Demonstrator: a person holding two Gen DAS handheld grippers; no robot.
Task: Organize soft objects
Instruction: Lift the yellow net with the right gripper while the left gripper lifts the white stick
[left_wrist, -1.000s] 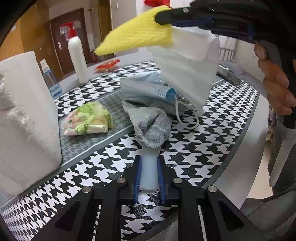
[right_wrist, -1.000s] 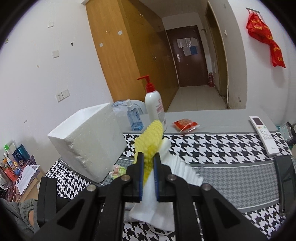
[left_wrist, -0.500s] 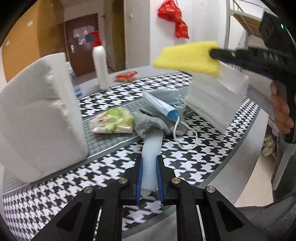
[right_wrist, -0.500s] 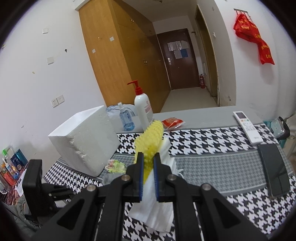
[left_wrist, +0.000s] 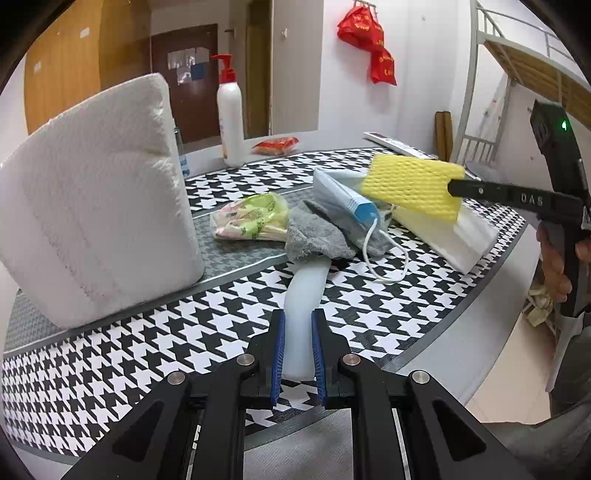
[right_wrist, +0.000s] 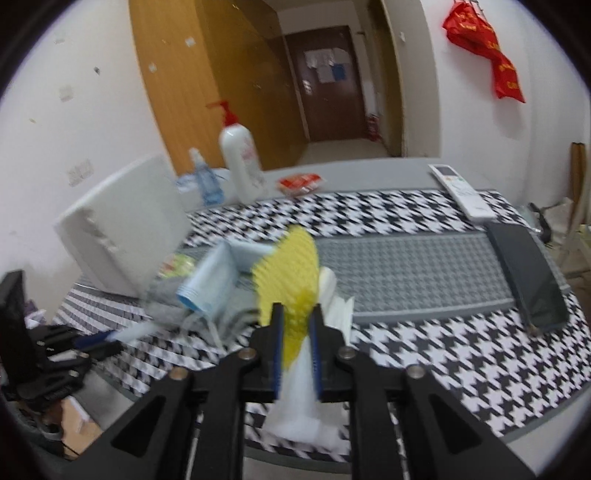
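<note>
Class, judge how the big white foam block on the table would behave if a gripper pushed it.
The foam block is probably light for its bulk, so it would likely slide easily. Standing tilted on one edge, it may tip. Its pitted surface suggests it dents or crumbles.

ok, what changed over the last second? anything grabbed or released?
Nothing grabbed or released. The right gripper carried the yellow sponge and white foam sheet down from high over the pile to just above the houndstooth mat, beside the mask pack. The left gripper stays shut on the pale strip under the grey cloth. Foam block, pump bottle and snack bag unmoved.
</note>
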